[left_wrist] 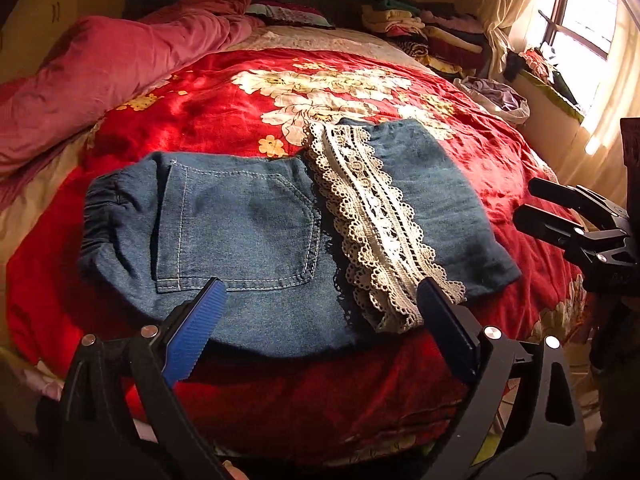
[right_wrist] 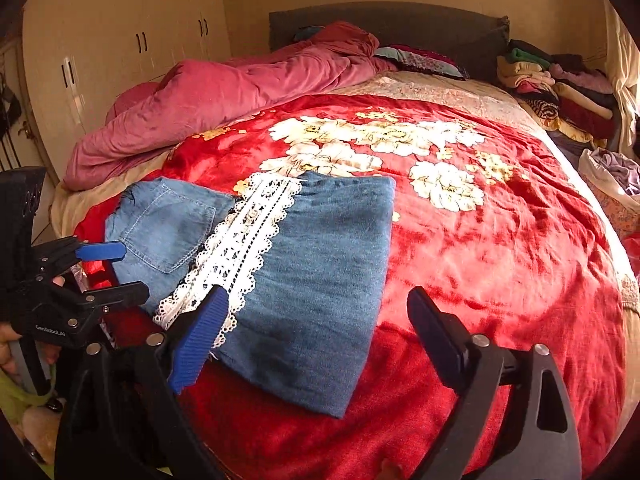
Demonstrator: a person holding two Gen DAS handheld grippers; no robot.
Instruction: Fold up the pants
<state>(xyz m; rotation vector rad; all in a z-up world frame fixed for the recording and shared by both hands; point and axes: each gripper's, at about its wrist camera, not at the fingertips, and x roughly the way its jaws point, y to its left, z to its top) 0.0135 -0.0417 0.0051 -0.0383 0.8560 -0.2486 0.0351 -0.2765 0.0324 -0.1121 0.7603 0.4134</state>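
Note:
Blue denim pants (left_wrist: 248,232) lie folded on the red floral blanket (left_wrist: 224,104), with the white lace hem (left_wrist: 372,216) laid across the middle and a back pocket facing up on the left part. My left gripper (left_wrist: 320,300) is open and empty, just above the pants' near edge. My right gripper (right_wrist: 316,308) is open and empty over the near edge of the folded leg part (right_wrist: 320,280), beside the lace (right_wrist: 240,256). The left gripper (right_wrist: 116,272) shows at the left of the right wrist view. The right gripper (left_wrist: 532,200) shows at the right of the left wrist view.
A pink duvet (left_wrist: 100,76) is bunched along the bed's far left. A stack of folded clothes (left_wrist: 424,28) lies at the far right corner by the headboard. A bag with purple cloth (left_wrist: 496,96) sits near the window. Wardrobe doors (right_wrist: 120,40) stand left of the bed.

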